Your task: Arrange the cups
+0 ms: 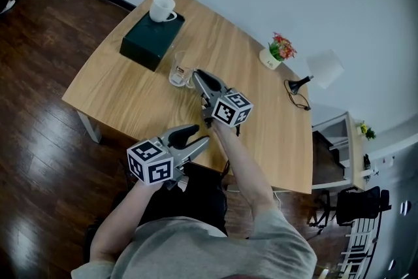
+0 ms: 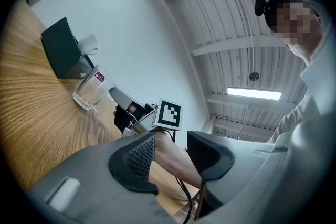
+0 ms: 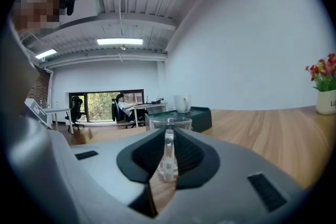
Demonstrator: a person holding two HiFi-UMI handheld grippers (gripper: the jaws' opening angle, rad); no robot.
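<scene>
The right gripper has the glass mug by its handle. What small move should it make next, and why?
Probably lift the glass mug a little and ease it toward the dark box where the white mug stands. The right gripper is closed on its handle, so the grip looks ready; the left gripper is open and empty.

Counted two cups: one white mug (image 1: 162, 8) and one clear glass mug (image 1: 179, 70). Recorded one dark green box (image 1: 150, 40) and one wooden table (image 1: 261, 121). Logged one potted flower plant (image 1: 270, 57) and one desk lamp (image 1: 324, 67). Tallied two grippers, one left gripper (image 1: 199, 135) and one right gripper (image 1: 196, 75), with two marker cubes in all, one on each. Noted two lit ceiling strips (image 3: 119, 41) in the right gripper view. Counted two people: one gripper holder, and one seated person (image 3: 124, 107) far off at a desk.
</scene>
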